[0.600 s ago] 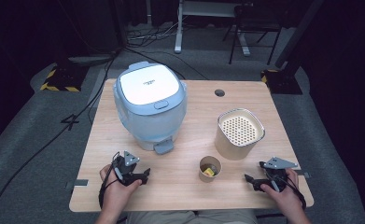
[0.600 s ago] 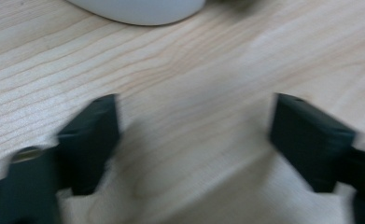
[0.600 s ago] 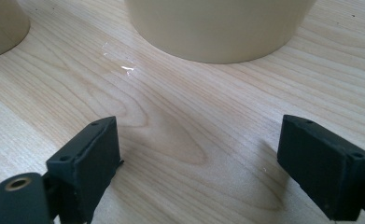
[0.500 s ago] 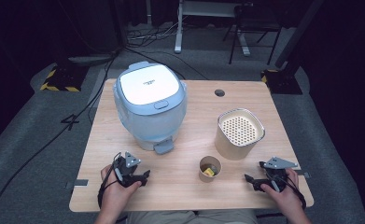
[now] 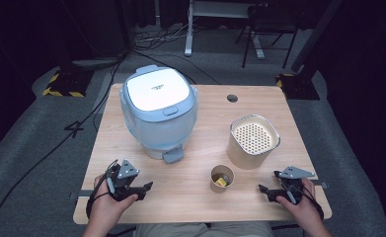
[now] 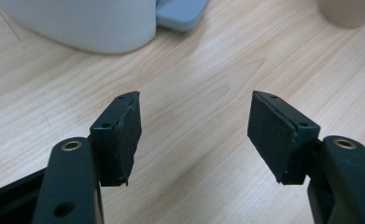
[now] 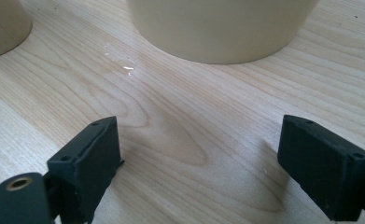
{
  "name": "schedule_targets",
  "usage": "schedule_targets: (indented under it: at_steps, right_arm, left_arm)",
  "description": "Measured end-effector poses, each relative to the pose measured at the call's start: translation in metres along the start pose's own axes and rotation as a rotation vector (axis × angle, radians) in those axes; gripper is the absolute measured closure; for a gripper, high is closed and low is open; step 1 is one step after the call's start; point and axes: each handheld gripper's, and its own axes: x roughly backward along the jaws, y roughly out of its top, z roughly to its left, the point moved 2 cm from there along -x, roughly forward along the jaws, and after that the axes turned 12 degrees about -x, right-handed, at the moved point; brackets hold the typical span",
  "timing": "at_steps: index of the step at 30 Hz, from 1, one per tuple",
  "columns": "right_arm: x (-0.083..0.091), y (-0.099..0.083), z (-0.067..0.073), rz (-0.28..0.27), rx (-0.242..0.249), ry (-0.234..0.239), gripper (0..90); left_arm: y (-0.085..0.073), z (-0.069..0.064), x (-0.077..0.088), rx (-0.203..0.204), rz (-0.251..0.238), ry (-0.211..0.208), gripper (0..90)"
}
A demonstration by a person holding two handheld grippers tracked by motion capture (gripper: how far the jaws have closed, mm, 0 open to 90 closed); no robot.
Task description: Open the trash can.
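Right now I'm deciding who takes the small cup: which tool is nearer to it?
Right. The right tool lies just right of the cup; the left tool lies farther off on its left.

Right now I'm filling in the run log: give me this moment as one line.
left gripper: open, empty | right gripper: open, empty | cup: between them, untouched | cooker: lid shut | table

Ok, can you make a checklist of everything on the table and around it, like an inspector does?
Surface: wooden table, small white specks near the canister.
Job's things: small cup with something yellow inside; beige canister with perforated top.
Clutter: closed blue-and-white cooker.
Grippers: left gripper open, nothing between its jaws; right gripper open, nothing between its jaws.
Cables: black cable on the floor.
Surroundings: grey carpet, dark room, hazard-striped block.
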Motion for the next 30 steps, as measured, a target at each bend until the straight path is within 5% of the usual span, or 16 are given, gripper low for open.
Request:
schedule_targets:
  at_steps: [9,14,21,27,30]
  right_arm:
    - [0.000,0.000,0.000,0.001,0.000,0.002,12.9]
    - [-0.002,0.002,-0.001,0.005,0.008,0.011,12.2]
    - [-0.002,0.002,-0.001,0.005,0.009,0.011,12.2]
    - [-0.002,0.002,-0.001,0.005,0.008,0.012,12.2]
    - [-0.002,0.002,-0.001,0.004,0.009,0.011,12.1]
  left_arm:
    - [0.016,0.000,0.020,-0.042,-0.103,-0.013,42.6]
    - [0.030,0.007,0.031,-0.126,-0.167,-0.052,46.8]
    - [0.049,0.019,0.046,-0.147,-0.252,-0.101,50.4]
    - [0.061,0.020,0.053,-0.167,-0.250,-0.158,48.5]
    - [0.069,0.022,0.056,-0.168,-0.296,-0.195,50.3]
